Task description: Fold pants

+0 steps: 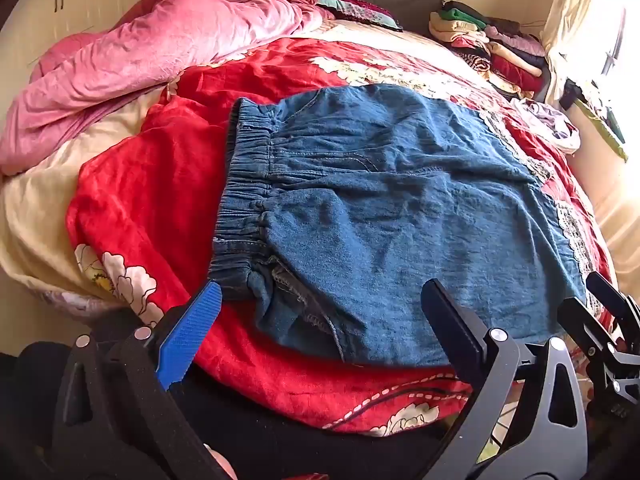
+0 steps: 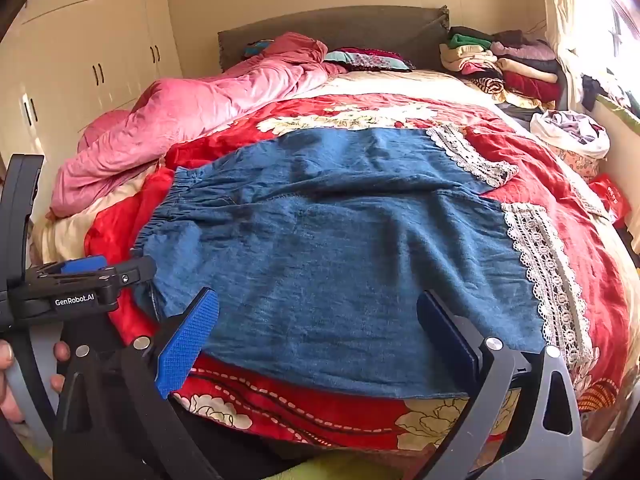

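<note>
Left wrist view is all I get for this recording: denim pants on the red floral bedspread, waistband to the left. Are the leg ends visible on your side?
Observer: Yes. In the right wrist view both leg ends carry wide pale lace trim, lying flat and a little apart.
Operator: Is the right gripper holding anything?
Observer: No. The right gripper has its jaws wide open over the pants' near edge, gripping nothing.
Operator: Can you see who holds my gripper?
Observer: Partly. A hand shows at the left edge, below the left gripper.
</note>
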